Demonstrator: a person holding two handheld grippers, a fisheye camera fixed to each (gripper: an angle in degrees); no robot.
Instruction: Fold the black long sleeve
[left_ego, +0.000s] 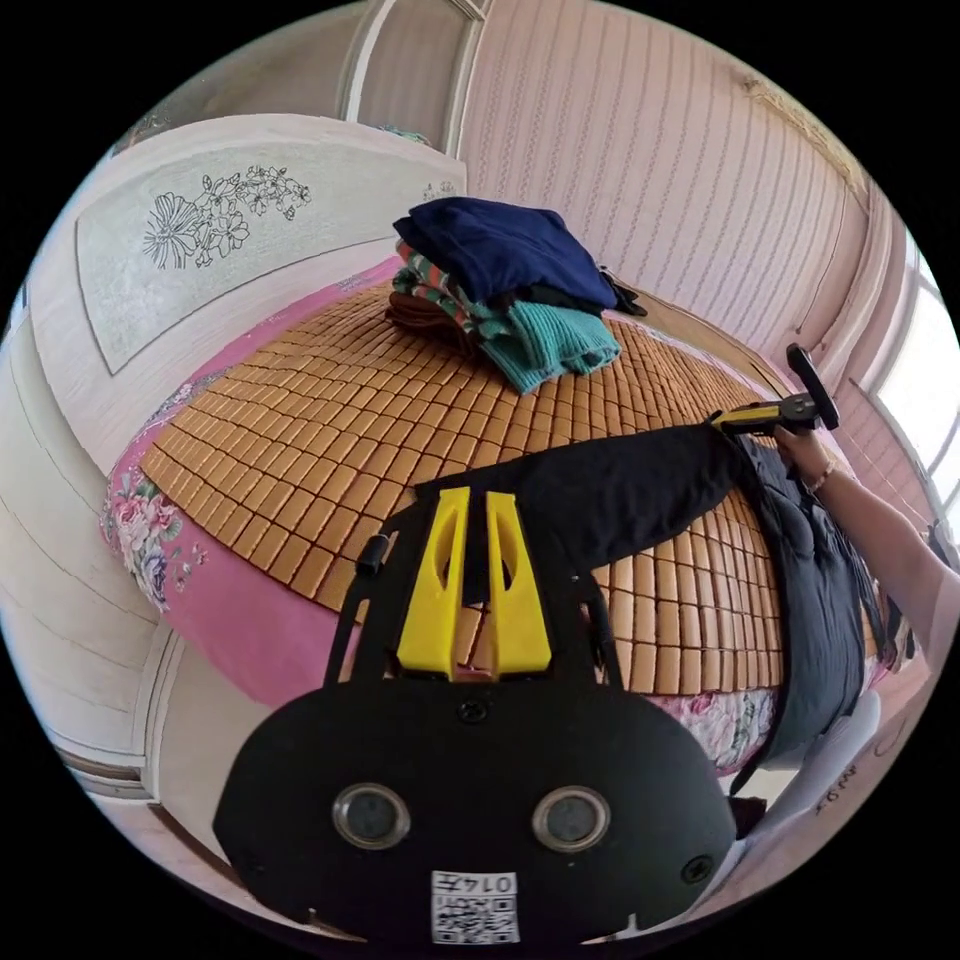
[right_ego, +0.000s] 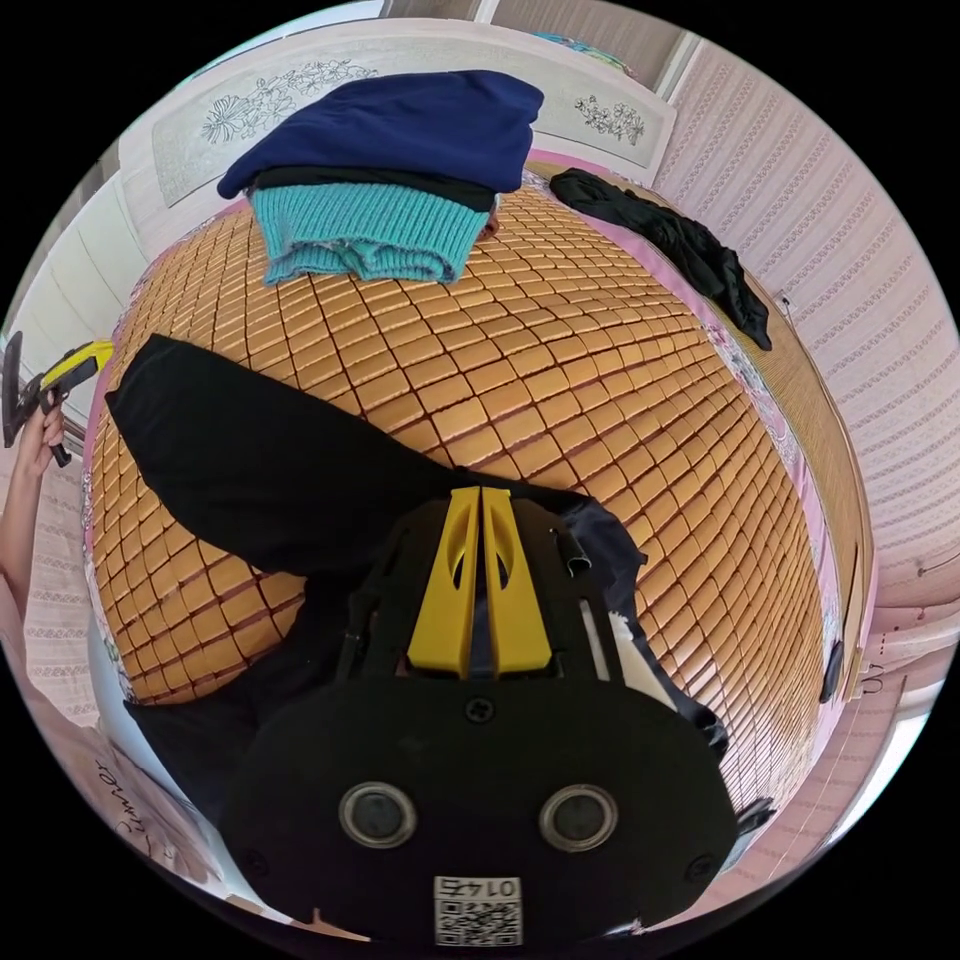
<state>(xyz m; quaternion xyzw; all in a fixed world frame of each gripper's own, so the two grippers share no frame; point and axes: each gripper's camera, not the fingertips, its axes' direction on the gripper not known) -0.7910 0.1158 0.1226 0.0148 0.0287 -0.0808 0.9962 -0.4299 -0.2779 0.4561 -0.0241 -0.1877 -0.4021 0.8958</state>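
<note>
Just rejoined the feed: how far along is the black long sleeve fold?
Early. Done: black long sleeve laid across the bamboo mat. In hand: left gripper and right gripper each pinch its edge. Left: no fold visible yet, and part hangs off the bed edge.

A bed (right_ego: 800, 520) covered by an orange-brown tiled bamboo mat (right_ego: 600, 380) carries a stack of folded clothes (right_ego: 390, 180) near the headboard edge, a black long-sleeve garment (right_ego: 260, 460) draped over the foot edge, and a crumpled black cloth (right_ego: 680, 240) at a side edge.
</note>
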